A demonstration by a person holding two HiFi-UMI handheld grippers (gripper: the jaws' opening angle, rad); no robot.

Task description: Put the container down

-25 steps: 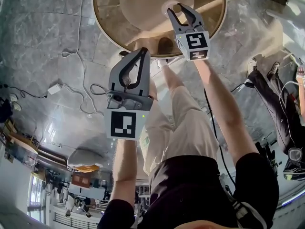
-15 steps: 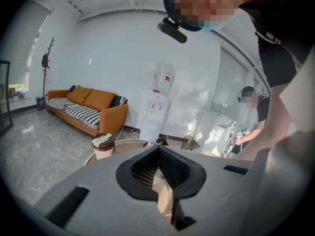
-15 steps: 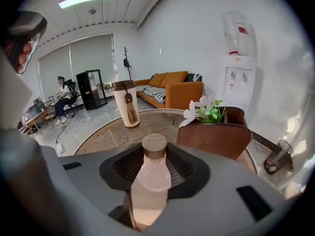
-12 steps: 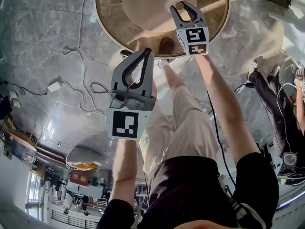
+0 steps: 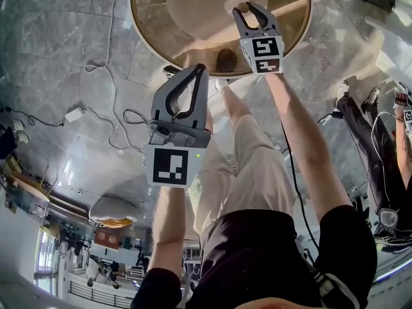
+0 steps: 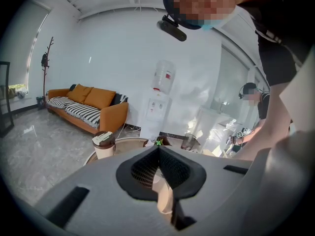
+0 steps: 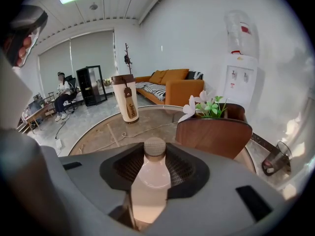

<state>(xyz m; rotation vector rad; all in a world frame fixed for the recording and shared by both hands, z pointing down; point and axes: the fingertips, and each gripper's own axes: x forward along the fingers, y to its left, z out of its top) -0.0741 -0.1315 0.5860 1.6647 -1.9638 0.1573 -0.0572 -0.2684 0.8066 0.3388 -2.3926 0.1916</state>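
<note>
The right gripper (image 7: pixel 155 150) clamps its ribbed dark pads on the container (image 7: pixel 150 181), a smooth cream-white bottle with rounded shoulders and a round, cork-like cap, upright between the jaws. Beneath and ahead of this gripper spreads the round, glossy surface (image 7: pixel 98 132). A curved wooden planter (image 7: pixel 216 134) stands just ahead to its right, and a tall pale tumbler (image 7: pixel 126 100) farther ahead to its left. The left gripper (image 6: pixel 158 148) holds nothing, its jaws meeting at the tips.
</note>
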